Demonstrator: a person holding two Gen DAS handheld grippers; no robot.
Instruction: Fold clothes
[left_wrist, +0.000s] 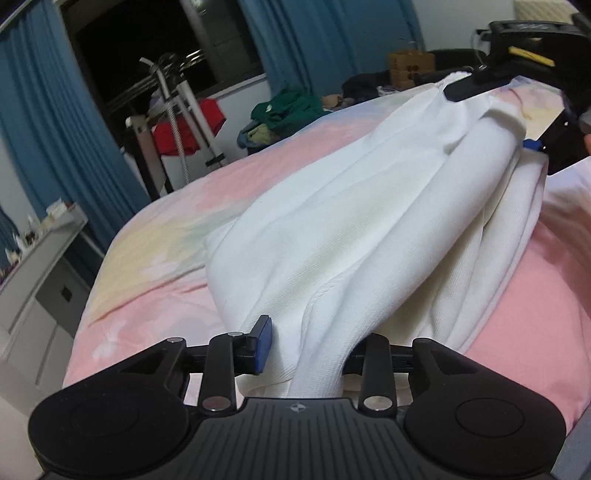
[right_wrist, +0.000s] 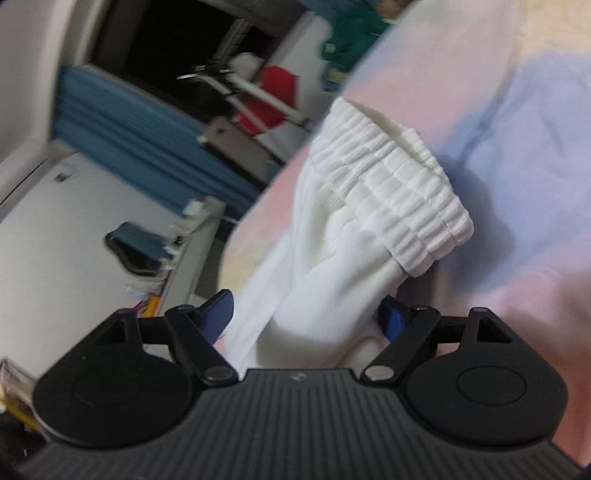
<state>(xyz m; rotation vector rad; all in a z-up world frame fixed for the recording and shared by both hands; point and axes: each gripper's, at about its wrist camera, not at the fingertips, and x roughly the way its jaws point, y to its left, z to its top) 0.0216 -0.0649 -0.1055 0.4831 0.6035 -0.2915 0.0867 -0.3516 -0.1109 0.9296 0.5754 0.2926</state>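
White pants (left_wrist: 351, 221) stretch in loose folds across a pastel pink bed sheet (left_wrist: 155, 266). My left gripper (left_wrist: 306, 350) is shut on one bunched end of them at the bottom of the left wrist view. The right gripper (left_wrist: 517, 96) shows at the top right of that view, holding the far end lifted. In the right wrist view my right gripper (right_wrist: 306, 317) is shut on the white pants (right_wrist: 332, 258) just below their ribbed elastic waistband (right_wrist: 399, 199), which hangs folded over above the sheet (right_wrist: 517, 147). Blue pads (right_wrist: 218, 314) press the cloth from both sides.
A pile of green clothes (left_wrist: 288, 110) lies at the bed's far edge. Beyond it stand a drying rack with a red garment (left_wrist: 184, 133), blue curtains (left_wrist: 44, 129) and a dark window. A grey cabinet (left_wrist: 40, 280) stands left of the bed. Part of a hand (left_wrist: 587, 144) shows at the right edge.
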